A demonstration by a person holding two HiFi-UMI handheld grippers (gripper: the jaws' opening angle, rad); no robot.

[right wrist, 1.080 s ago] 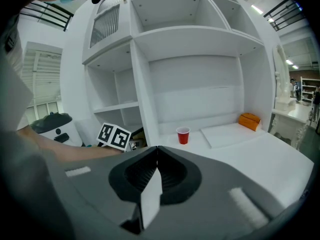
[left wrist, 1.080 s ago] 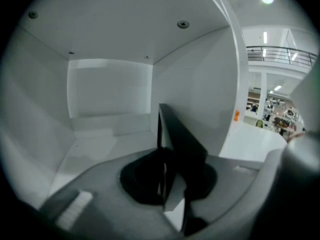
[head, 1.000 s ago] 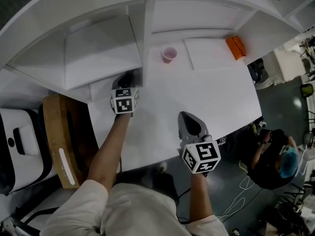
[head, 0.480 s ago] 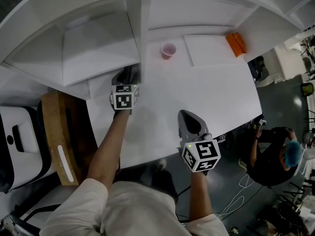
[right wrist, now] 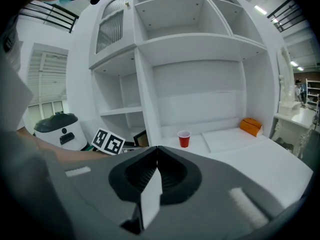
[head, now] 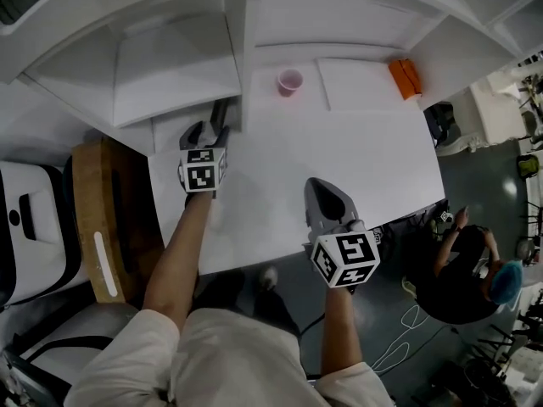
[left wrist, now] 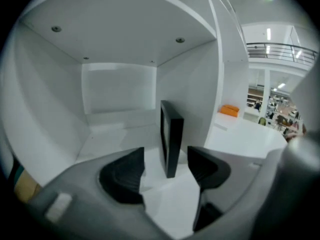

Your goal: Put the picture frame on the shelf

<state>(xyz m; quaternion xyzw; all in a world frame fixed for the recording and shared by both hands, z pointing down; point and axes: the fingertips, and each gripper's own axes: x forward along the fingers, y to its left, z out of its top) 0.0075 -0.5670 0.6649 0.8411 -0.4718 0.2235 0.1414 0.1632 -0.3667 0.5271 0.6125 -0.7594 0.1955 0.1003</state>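
The black picture frame (left wrist: 171,136) stands upright, edge-on, on the floor of the low white shelf compartment (left wrist: 115,131), close to its right wall. My left gripper (left wrist: 166,163) is open; its jaws have just been opening. The frame stands between the fingertips (left wrist: 131,165), and neither pad touches it. From the head view the frame (head: 221,117) pokes out at the compartment's mouth, just beyond my left gripper (head: 207,134). My right gripper (head: 321,195) hovers over the white tabletop (head: 373,159), shut and empty; it shows again in the right gripper view (right wrist: 156,153).
A red cup (head: 289,81) stands at the back of the table, and an orange object (head: 405,80) lies at its far right. A wooden piece (head: 106,227) and a white machine (head: 25,244) sit left of the table. A person (head: 475,270) stands at the right.
The left gripper's jaws have spread apart and let go of the picture frame, then drawn back a little from the shelf. The frame stays standing in the compartment. The right gripper kept still.
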